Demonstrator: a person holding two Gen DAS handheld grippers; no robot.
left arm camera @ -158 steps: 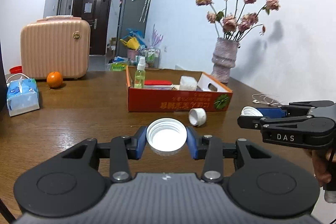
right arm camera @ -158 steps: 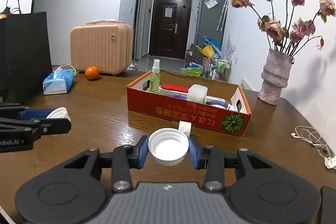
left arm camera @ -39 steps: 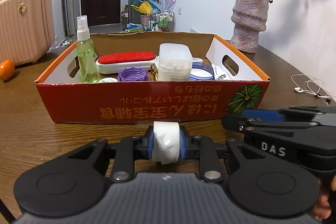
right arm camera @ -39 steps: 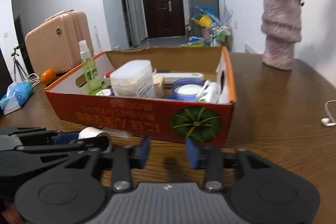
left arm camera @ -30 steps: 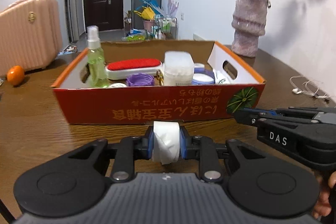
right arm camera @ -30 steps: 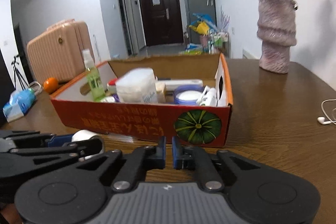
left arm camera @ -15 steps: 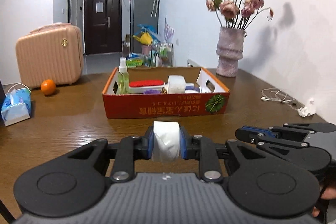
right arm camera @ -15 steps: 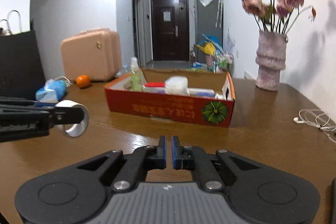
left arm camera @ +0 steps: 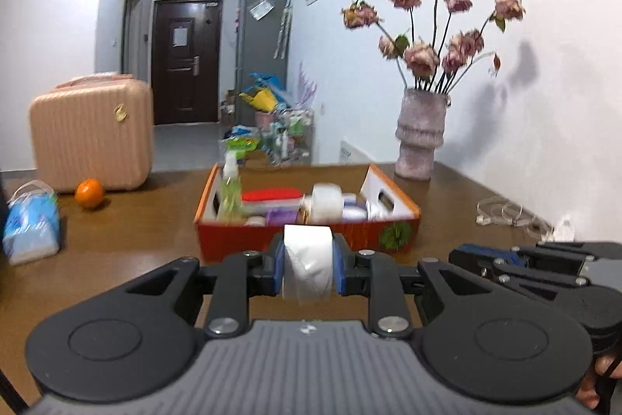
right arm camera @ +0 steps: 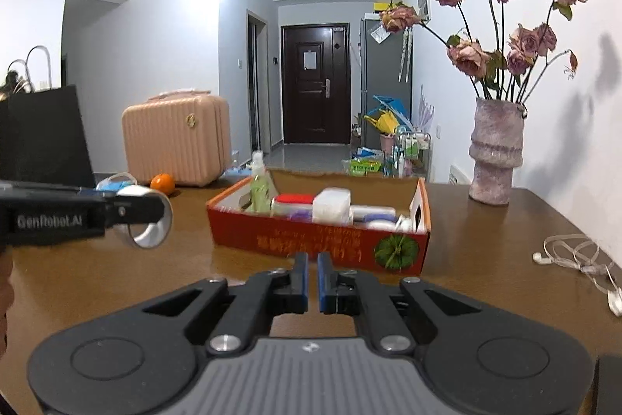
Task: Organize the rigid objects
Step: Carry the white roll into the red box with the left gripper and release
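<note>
One white cap (left arm camera: 308, 261) sat pinched on edge in the left claw (left arm camera: 308, 269), short of the orange box (left arm camera: 307, 240); right claw (right arm camera: 313, 277) shut, empty; next, carry it over the rim.

white cap (left arm camera: 308, 266) edge-on, above table

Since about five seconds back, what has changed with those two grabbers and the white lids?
The left gripper swapped the wide lid for the small white cap, clamped on edge. The right gripper let its wide lid go; its jaws stand shut and empty. Both went up to the red box, then pulled back. The box, vase and orange stayed put.
</note>
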